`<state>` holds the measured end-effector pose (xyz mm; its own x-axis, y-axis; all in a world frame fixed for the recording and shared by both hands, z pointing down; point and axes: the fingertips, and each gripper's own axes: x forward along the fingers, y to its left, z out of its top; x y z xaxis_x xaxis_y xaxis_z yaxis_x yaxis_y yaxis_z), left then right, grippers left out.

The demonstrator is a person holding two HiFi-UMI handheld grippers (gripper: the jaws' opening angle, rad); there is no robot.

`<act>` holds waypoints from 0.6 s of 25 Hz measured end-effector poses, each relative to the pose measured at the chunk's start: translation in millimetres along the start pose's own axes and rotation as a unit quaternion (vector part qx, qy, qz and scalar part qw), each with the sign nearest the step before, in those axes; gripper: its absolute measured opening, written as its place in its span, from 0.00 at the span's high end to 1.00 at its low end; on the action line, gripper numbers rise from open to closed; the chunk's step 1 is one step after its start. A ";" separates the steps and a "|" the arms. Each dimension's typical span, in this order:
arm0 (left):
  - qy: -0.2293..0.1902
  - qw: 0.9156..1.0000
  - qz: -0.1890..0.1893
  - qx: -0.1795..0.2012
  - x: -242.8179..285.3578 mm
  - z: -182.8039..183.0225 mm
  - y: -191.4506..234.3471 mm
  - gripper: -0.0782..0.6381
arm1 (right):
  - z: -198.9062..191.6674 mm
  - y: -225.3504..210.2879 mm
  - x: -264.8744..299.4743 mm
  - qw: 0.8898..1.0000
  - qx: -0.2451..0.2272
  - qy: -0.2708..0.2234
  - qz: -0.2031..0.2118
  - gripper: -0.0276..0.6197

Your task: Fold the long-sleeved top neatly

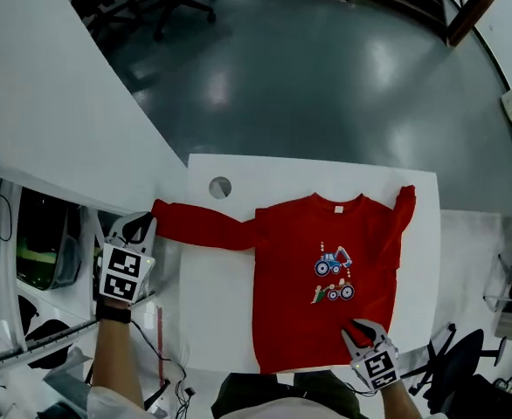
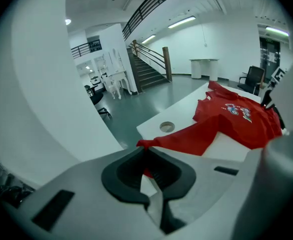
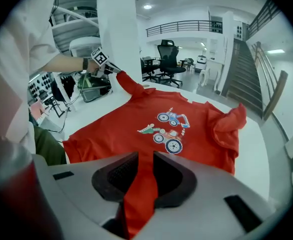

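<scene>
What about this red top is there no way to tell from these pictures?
- Cuff of the stretched sleeve: head view, covered by the left tool; left gripper view, pinched inside its jaws.
- Hem corner of the red top: head view, under the right tool.
- Cuff of the bunched sleeve: every view, lost in its own folds.
- Back of the top: every view, faces the table.

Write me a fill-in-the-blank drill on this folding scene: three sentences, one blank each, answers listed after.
1. The top lying on the white table is ____ in colour.
2. The left tongs are shut on the end of the top's stretched-out ____.
3. The right tongs are shut on the top's bottom ____, the edge nearest the person.

Missing words: red; sleeve; hem
</scene>
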<state>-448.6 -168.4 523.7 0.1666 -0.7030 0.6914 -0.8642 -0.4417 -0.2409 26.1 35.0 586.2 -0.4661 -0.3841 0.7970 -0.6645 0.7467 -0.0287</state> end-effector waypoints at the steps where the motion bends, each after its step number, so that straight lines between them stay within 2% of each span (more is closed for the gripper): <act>1: -0.001 1.000 0.009 0.000 -11.6 -5.1 2.3 0.86 | 3.9 0.7 0.8 1.000 -0.006 -0.003 0.003 0.79; 5: -0.015 0.998 0.059 -0.025 -56.9 -21.7 21.2 0.86 | 15.5 3.5 2.1 1.000 -0.027 -0.010 0.013 0.80; 10: -0.037 0.991 0.116 -0.049 -95.3 -35.3 50.2 0.86 | 22.3 10.2 5.7 0.999 -0.042 -0.013 0.021 0.80; 15: -0.059 0.989 0.117 -0.063 -102.7 -38.6 50.6 0.86 | 24.0 15.1 5.2 0.998 -0.049 -0.015 0.023 0.80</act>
<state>-527.8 -97.0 466.8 0.0033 -0.8409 0.5412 -0.9367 -0.1920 -0.2927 -0.4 31.3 575.5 -0.5123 -0.3629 0.7784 -0.5823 0.8130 -0.0042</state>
